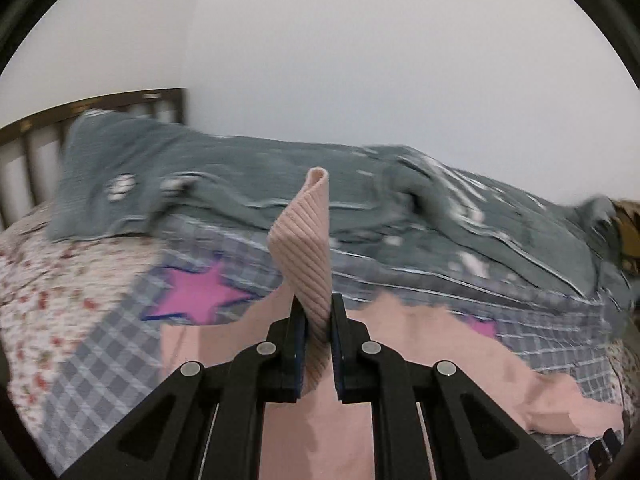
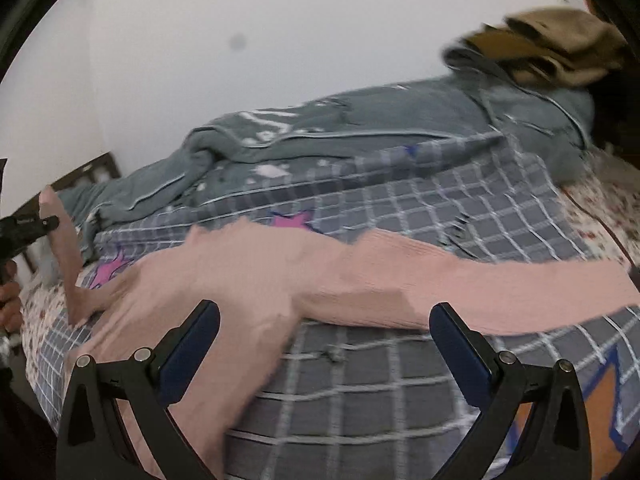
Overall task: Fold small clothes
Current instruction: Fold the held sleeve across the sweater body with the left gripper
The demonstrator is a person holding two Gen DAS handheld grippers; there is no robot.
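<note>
A pink ribbed garment [image 2: 248,276] lies spread on a grey checked blanket [image 2: 400,392] on the bed. My left gripper [image 1: 318,320] is shut on the garment's ribbed cuff [image 1: 304,240], which stands up between the jaws. The rest of the garment [image 1: 420,344] lies below it. In the right wrist view the left gripper [image 2: 36,226] shows at the far left, lifting a sleeve [image 2: 66,256]. My right gripper [image 2: 324,320] is open and empty, just above the garment's near edge and the blanket.
A grey quilt [image 1: 248,184] is bunched along the back of the bed; it also shows in the right wrist view [image 2: 360,128]. Brown clothes [image 2: 552,48] lie at the far right. A wooden headboard [image 1: 36,136] stands at left. A floral sheet [image 1: 48,280] covers the bed's edge.
</note>
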